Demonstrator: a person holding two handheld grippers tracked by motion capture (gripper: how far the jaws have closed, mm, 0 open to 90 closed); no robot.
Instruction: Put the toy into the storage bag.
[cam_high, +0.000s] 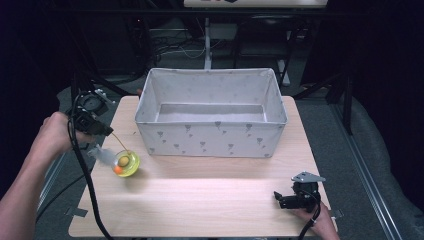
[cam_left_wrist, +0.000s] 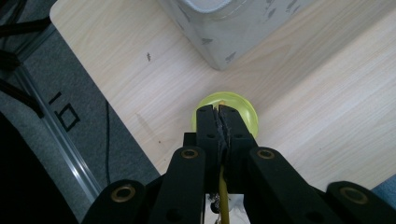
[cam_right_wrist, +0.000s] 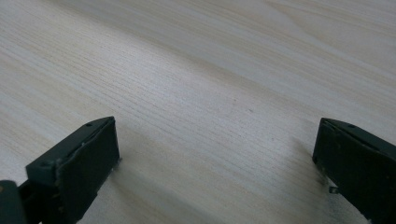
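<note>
Hanging from a thin yellowish stick (cam_high: 119, 142), the yellow-green ball toy (cam_high: 126, 164) sits just above the counter (cam_high: 210, 200), near the fabric bin's (cam_high: 212, 137) front left corner. Your left gripper (cam_high: 106, 131) has its fingers (cam_left_wrist: 208, 128) pinched tight on that stick. Your right gripper (cam_high: 280, 199) rests low at the counter's near right, fingers (cam_right_wrist: 84, 163) spread wide, holding nothing.

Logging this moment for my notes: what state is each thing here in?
Left gripper: shut on a thin yellow stick.
Yellow ball toy: hanging from that stick; whether it touches the table is unclear.
Fabric box: upright, open-topped, looks empty.
Right gripper: open, low over the table.
</note>
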